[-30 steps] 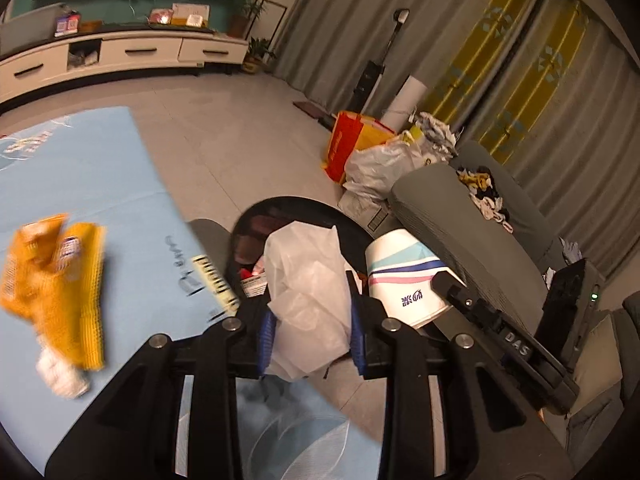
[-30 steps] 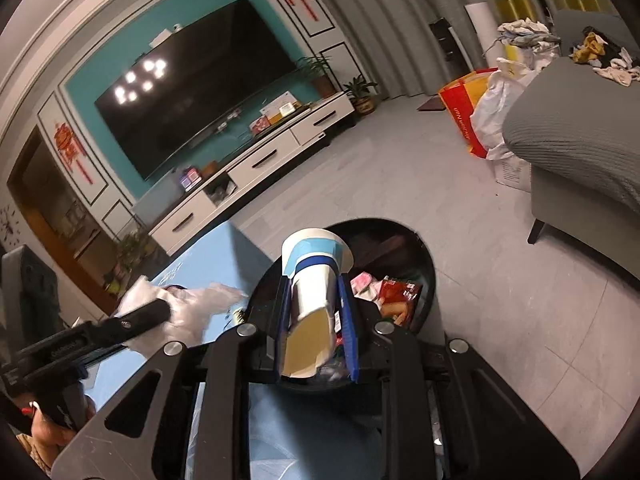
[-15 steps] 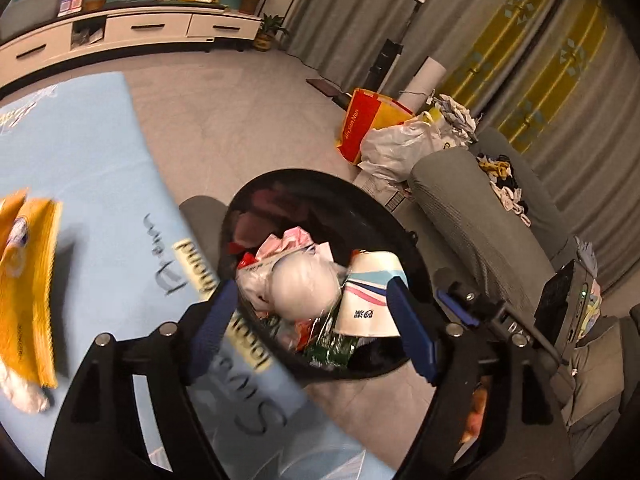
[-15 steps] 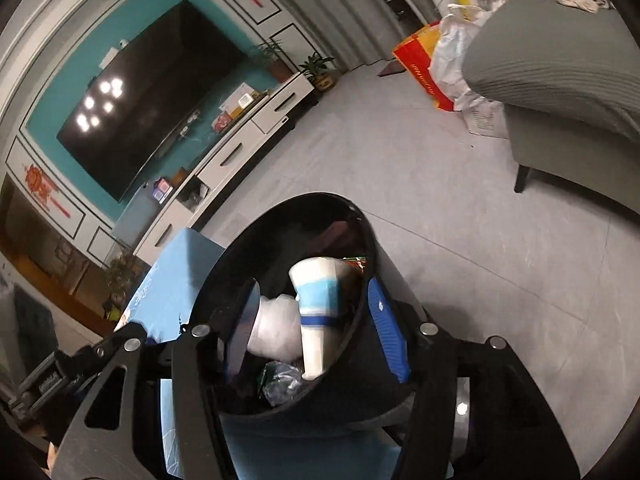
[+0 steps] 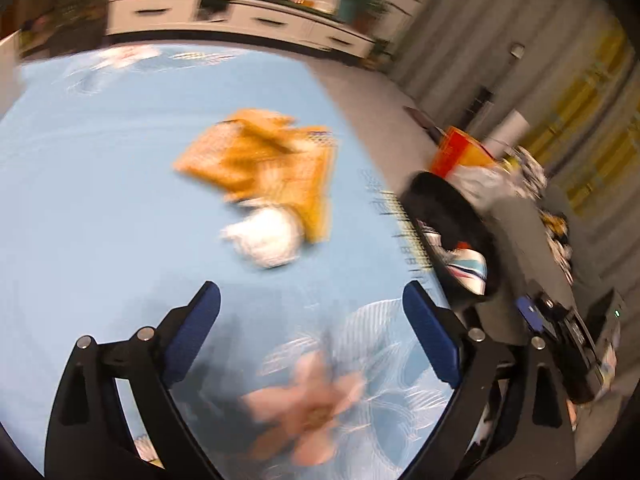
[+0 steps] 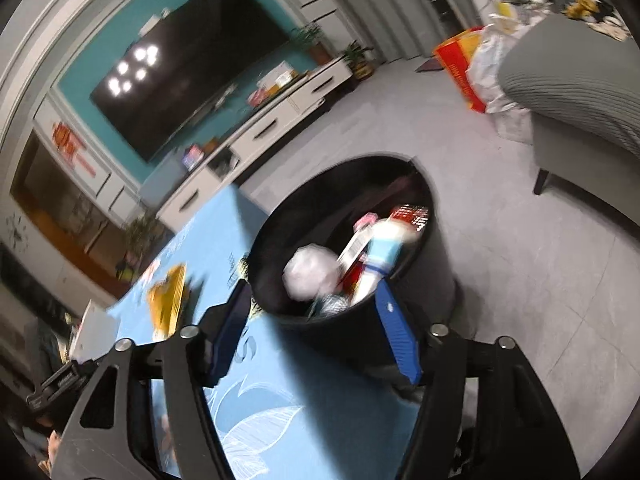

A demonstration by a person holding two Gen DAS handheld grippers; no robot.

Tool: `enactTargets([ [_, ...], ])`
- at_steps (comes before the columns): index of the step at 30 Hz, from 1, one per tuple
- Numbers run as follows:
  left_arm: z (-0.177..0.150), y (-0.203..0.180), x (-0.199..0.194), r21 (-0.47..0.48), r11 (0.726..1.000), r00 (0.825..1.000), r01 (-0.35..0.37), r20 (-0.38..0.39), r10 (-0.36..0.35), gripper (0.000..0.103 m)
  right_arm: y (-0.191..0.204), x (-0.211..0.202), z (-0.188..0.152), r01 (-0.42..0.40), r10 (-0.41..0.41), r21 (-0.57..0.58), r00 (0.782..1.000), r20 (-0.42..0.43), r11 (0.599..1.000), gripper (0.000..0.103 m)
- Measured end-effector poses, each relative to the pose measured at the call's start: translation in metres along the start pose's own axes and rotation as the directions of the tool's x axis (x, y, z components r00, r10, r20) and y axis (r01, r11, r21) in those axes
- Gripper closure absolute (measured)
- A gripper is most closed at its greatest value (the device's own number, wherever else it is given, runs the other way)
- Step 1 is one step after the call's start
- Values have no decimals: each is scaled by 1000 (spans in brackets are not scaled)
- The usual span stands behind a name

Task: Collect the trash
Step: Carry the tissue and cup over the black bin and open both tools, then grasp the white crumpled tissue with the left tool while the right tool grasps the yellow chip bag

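Pale blue printed tablecloth [image 5: 100, 184] bears a crinkled orange net bag [image 5: 272, 168] and white wad [image 5: 268, 236]. Left gripper [image 5: 312, 312] and right gripper [image 6: 316, 308], both opening, now empty; released cup [image 6: 380, 264] and tissue ball [image 6: 312, 272] lie in round black bin [image 6: 436, 264].

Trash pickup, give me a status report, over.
Left gripper and right gripper both opening, nothing between the pads. Cup and white wad in black bin. Orange wrapper, white crumple on table, unobstructed.

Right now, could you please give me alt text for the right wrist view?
The right gripper, jaws opening and empty, points at a black bin holding a paper cup and white wad. Blue table below.
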State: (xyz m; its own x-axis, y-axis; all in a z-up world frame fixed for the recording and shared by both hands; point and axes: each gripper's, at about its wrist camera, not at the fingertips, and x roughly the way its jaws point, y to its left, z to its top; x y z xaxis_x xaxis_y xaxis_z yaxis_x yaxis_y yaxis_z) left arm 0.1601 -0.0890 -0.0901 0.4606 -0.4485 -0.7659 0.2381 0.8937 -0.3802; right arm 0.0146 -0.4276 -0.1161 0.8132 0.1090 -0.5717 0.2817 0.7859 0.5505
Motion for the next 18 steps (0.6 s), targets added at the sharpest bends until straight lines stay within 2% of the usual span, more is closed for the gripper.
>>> enactTargets([
  [3,-11,34,-12,-100,995,1000,-21,-7,20,11,22,12,-14,-37,35,-27,997,-65,999,37],
  [5,-16,42,-15,-120,992,1000,-26,-10,25,11,36,20,-21,-64,59,-43,993,-105,997,37],
  [8,-21,51,-20,-111,993,999,-44,6,45,11,65,31,-32,-89,74,-92,985,-154,992,37],
  [11,-23,56,-21,-103,994,999,-32,17,34,11,83,37,-38,-90,69,-126,984,-165,988,37],
  [18,-20,48,-6,-44,999,999,-22,26,23,12,97,53,-33,-106,77,-148,978,-191,983,37],
])
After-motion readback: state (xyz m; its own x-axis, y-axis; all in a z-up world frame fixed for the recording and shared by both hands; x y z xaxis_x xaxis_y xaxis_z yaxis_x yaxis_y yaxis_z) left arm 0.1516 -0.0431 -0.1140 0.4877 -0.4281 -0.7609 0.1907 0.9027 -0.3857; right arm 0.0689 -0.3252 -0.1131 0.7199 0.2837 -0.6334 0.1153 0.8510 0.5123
